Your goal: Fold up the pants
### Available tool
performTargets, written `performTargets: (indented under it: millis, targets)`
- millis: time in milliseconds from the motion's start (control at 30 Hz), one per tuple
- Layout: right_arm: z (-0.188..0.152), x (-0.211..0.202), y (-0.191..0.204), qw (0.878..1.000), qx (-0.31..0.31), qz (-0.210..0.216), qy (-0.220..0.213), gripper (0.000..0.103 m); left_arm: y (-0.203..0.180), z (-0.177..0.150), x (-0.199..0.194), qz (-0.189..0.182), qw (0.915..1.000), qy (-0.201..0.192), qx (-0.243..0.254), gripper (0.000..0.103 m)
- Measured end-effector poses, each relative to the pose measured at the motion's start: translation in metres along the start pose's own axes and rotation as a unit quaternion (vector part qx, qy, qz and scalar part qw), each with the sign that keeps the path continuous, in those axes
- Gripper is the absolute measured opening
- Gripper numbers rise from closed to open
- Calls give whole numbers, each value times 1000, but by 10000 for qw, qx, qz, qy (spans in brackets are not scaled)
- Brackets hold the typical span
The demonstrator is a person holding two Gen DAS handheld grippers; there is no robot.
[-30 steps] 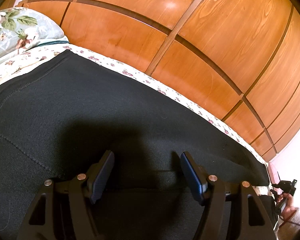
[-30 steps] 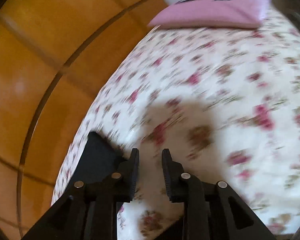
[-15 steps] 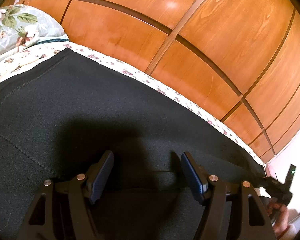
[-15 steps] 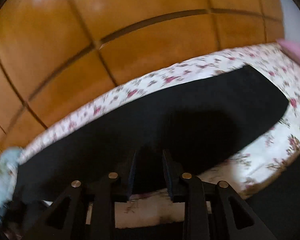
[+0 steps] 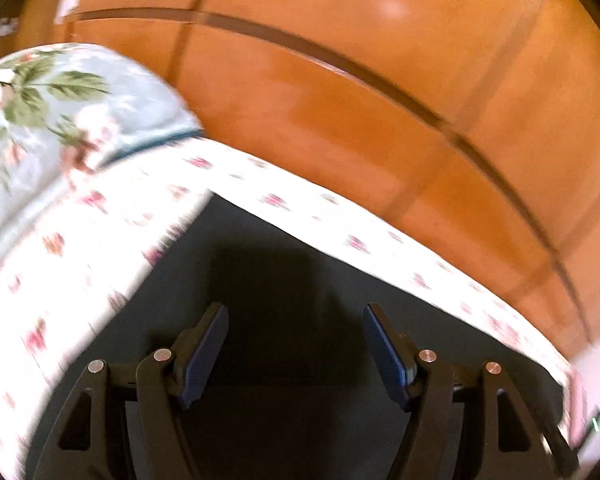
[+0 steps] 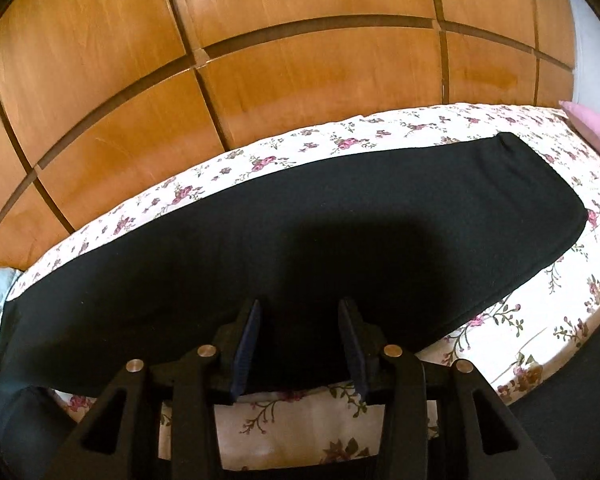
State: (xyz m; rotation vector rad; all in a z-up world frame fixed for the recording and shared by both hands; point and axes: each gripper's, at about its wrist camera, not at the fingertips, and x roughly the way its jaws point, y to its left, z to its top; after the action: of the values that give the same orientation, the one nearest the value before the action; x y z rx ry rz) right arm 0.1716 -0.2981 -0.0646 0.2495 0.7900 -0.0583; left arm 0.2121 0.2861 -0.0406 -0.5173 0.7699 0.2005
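The black pants [image 6: 340, 232] lie flat on the floral bed sheet [image 6: 308, 140], one leg stretching right to its cuff near the pink pillow. A second dark fabric part shows at the lower right of the right wrist view [image 6: 572, 412]. My right gripper [image 6: 299, 320] is open and empty, low over the near edge of the leg. In the blurred left wrist view the pants [image 5: 292, 280] fill the lower middle, with a corner of them ahead. My left gripper [image 5: 296, 328] is wide open and empty just above the fabric.
A wooden panelled wall [image 6: 260, 60] runs close behind the bed. A pale blue floral pillow [image 5: 52, 112] lies at the left end, a pink pillow [image 6: 592, 128] at the right end. Bare sheet [image 5: 60, 260] shows left of the pants.
The left gripper has swung left, so the pants' corner and more bare sheet show. The right gripper has opened wider and steadied over the pants leg.
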Motion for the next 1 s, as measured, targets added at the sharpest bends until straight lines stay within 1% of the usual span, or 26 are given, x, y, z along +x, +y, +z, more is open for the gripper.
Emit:
performTargets:
  millis: [33, 100, 200, 333, 367, 433, 500, 533, 567, 600, 633, 667, 733, 800, 833, 900, 1000]
  targets:
    - [0, 0, -1, 10000, 30, 30, -9, 42, 9, 10, 8, 203, 9998, 15, -72, 70]
    - [-1, -1, -3, 9999, 104, 104, -39, 42, 24, 29, 23, 440, 9986, 49, -290, 70]
    - [-1, -2, -5, 9997, 170, 167, -62, 42, 33, 47, 43, 498, 9980, 113, -369, 70]
    - [-1, -1, -6, 9995, 227, 211, -84, 42, 41, 54, 66, 337, 9985, 236, -348, 70]
    - [-1, -1, -6, 9995, 234, 216, -88, 42, 40, 53, 70, 285, 9989, 229, -295, 70]
    - [-1, -1, -6, 9994, 247, 219, -97, 42, 31, 46, 74, 386, 9992, 98, 70, 70]
    - [-1, -1, -6, 9994, 251, 215, -108, 42, 24, 42, 76, 525, 9982, 88, 288, 70]
    - [-1, 0, -5, 9994, 252, 212, -111, 42, 20, 42, 77, 620, 9972, 115, 412, 58]
    - [-1, 0, -5, 9994, 249, 206, -115, 42, 18, 41, 78, 670, 9965, 133, 485, 36]
    - [-1, 0, -5, 9994, 243, 199, -122, 42, 15, 41, 78, 733, 9956, 148, 559, 29]
    - [-1, 0, -5, 9994, 244, 193, -125, 42, 14, 41, 76, 664, 9960, 156, 585, 20]
    - [-1, 0, -5, 9994, 242, 192, -128, 42, 12, 40, 74, 607, 9961, 142, 621, 14]
    - [-1, 0, -5, 9994, 246, 205, -137, 41, 5, 35, 61, 613, 9953, -30, 743, 13]
    - [-1, 0, -6, 9994, 250, 212, -142, 41, 1, 32, 46, 506, 9957, -227, 745, 12]
    - [-1, 0, -6, 9994, 248, 210, -144, 41, -1, 31, 31, 364, 9964, -382, 663, 12]
    - [-2, 0, -6, 9993, 256, 215, -149, 41, -3, 26, 6, 93, 9970, -569, 521, 12]
    - [-1, -1, -7, 9992, 280, 243, -159, 41, -3, 10, -42, -459, 9946, -845, 382, 12]
